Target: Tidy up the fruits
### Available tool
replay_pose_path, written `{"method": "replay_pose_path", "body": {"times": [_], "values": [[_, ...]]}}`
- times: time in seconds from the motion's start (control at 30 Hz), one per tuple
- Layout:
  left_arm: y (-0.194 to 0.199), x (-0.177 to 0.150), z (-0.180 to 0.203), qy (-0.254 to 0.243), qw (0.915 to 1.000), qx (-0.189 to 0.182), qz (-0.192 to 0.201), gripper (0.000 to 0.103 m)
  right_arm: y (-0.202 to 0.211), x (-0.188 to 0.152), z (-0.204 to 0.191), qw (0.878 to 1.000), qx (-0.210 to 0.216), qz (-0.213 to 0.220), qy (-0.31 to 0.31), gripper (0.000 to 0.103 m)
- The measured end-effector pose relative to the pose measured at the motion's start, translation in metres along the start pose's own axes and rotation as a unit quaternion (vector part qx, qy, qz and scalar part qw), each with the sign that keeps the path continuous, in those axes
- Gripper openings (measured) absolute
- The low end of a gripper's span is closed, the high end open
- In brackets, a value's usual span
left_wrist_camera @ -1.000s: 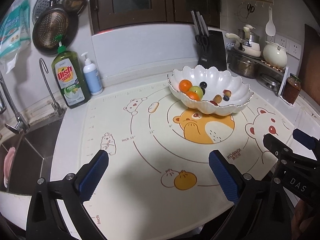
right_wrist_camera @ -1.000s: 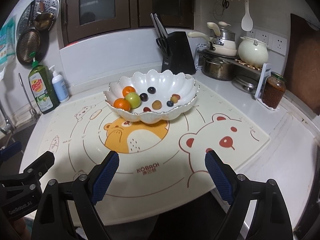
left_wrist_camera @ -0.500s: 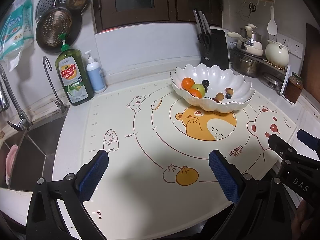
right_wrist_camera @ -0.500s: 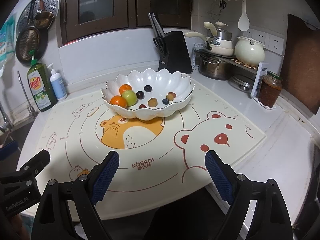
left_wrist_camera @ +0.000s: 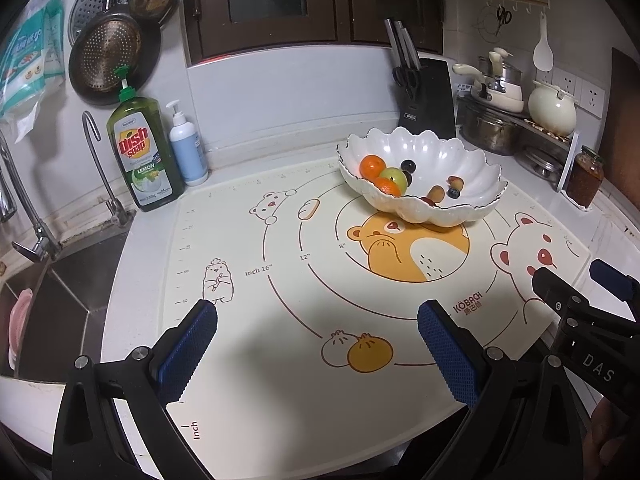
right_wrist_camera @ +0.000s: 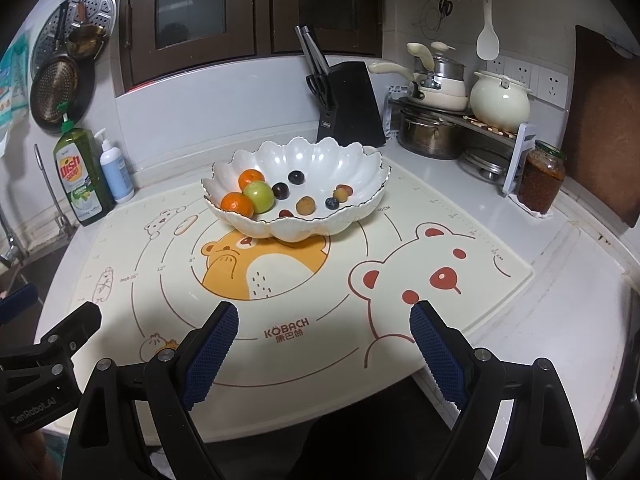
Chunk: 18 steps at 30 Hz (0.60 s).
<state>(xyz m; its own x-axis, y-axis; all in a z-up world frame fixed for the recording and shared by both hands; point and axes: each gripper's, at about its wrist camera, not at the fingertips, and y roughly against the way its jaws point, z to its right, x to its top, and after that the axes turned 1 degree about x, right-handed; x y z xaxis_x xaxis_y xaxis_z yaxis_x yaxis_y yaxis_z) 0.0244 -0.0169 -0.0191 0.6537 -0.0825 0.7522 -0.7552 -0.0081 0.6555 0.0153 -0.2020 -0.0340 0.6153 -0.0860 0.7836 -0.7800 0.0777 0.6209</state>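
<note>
Both grippers are just hanging over the near edge of the tabletop right now, side by side. I'm looking at the left gripper with its blue pads spread wide and nothing between them, released. Same deal with the right gripper: jaws wide apart, empty, only the baking mat showing in the gap.

All the fruit is sitting in the white scalloped bowl, which is resting on the far part of the mat, right over the orange bear print. Inside I'm seeing two tangerines and a green apple bunched together on the bowl's left side, touching each other. A couple of dark round ones are lying near the middle, and a blueberry plus some small tan and reddish fruits are sitting toward the front right.

A dish soap bottle is standing by the sink, well off to the left.
</note>
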Motion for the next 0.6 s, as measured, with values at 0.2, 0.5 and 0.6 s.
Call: {"method": "replay_pose_path", "body": {"times": [0.2, 0.5, 0.6], "values": [[0.0001, -0.0001, -0.0003, -0.001, 1.0, 0.0, 0.001, 0.102, -0.0017, 0.0005, -0.0019, 1.0, 0.001, 0.0, 0.0, 0.088], [-0.0016, 0.0012, -0.0006, 0.001, 1.0, 0.001, -0.003, 0.102, -0.0025, 0.0, -0.0025, 1.0, 0.002, -0.001, 0.0, 0.088], [-0.0022, 0.0009, 0.0002, 0.0, 1.0, 0.001, -0.002, 0.102, -0.003, 0.0001, -0.0028, 1.0, 0.001, -0.001, -0.001, 0.088]]}}
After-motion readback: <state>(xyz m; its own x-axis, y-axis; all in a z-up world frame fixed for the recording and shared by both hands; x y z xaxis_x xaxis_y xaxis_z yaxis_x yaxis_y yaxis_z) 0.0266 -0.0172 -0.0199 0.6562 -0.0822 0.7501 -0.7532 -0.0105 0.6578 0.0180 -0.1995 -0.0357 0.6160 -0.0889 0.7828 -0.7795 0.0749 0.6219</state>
